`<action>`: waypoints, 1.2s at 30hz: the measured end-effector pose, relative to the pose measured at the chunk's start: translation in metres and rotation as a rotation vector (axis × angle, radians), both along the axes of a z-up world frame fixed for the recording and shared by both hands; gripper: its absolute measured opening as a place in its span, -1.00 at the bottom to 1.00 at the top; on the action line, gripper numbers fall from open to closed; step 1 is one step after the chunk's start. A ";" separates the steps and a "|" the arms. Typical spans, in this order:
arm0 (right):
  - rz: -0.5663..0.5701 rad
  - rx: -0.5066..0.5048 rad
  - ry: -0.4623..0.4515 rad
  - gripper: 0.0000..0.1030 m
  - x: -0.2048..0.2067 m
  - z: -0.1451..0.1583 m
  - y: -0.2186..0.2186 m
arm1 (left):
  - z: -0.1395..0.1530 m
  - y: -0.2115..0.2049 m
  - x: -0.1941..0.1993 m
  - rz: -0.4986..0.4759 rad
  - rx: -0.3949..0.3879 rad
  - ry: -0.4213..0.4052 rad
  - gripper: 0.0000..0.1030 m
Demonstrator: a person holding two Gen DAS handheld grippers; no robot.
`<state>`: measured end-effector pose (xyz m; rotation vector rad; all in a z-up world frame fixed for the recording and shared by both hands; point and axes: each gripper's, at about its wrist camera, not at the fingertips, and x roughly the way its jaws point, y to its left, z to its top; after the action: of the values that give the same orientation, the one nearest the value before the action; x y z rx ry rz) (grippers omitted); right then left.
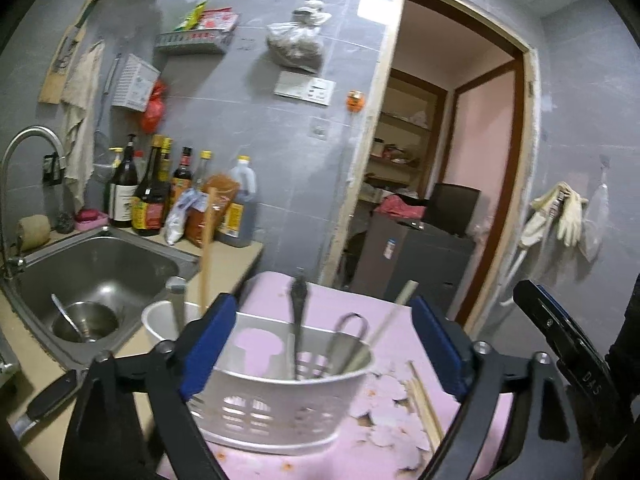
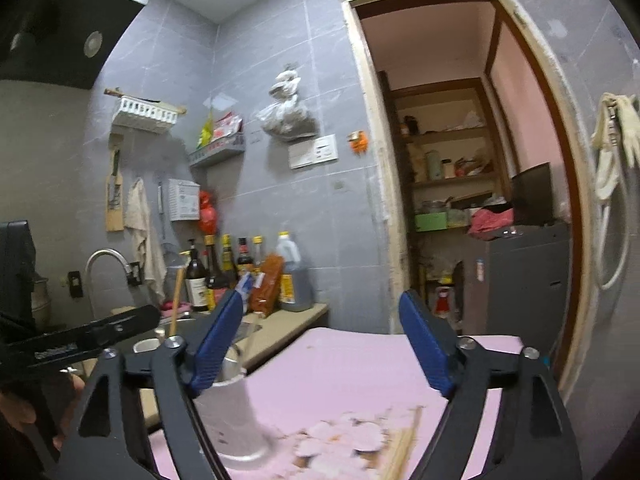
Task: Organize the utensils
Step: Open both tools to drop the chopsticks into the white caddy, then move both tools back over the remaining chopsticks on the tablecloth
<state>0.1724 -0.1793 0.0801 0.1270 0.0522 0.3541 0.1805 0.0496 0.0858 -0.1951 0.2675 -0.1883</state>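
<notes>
A steel sink [image 1: 100, 264] sits at the worktop's left end, bottles [image 1: 148, 200] lined along its back edge. On the pink mat [image 1: 332, 304], a white utensil basket [image 1: 276, 396] holds a spoon [image 1: 298, 320], tongs [image 1: 346, 340] and a chopstick [image 1: 384, 320]. The left gripper [image 1: 324, 344] is spread wide around it, not touching. Loose chopsticks [image 1: 426, 404] lie right of the basket. The right gripper [image 2: 324, 344] is spread too, nothing between its fingers.

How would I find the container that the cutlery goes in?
Start at the steel sink on the left, then move right to the pink surface beside it. The white plastic utensil basket stands there, slotted low on its front wall. Unlike the loose chopsticks lying to its right, it holds upright cutlery.
</notes>
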 end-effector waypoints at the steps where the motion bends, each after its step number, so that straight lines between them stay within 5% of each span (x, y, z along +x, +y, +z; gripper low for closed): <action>1: -0.013 -0.004 0.004 0.69 -0.003 0.000 -0.006 | -0.001 -0.005 -0.001 -0.013 0.002 0.004 0.79; 3: -0.031 -0.007 0.010 0.98 -0.007 -0.001 -0.017 | -0.004 -0.015 -0.002 -0.044 0.012 0.011 0.83; 11: -0.091 -0.053 0.069 1.00 -0.022 -0.016 -0.054 | -0.030 -0.055 -0.002 -0.144 0.081 0.110 0.85; 22: -0.086 -0.136 0.411 0.99 0.011 -0.060 -0.077 | -0.088 -0.087 0.022 -0.164 0.133 0.428 0.84; 29: -0.028 -0.178 0.606 0.63 0.037 -0.090 -0.068 | -0.111 -0.094 0.036 -0.145 0.180 0.574 0.84; 36: 0.013 -0.279 0.721 0.25 0.055 -0.112 -0.047 | -0.128 -0.094 0.042 -0.127 0.205 0.637 0.83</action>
<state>0.2270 -0.2267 -0.0315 -0.0277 0.8126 0.2959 0.2226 -0.0442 -0.0426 -0.0281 0.9296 -0.2201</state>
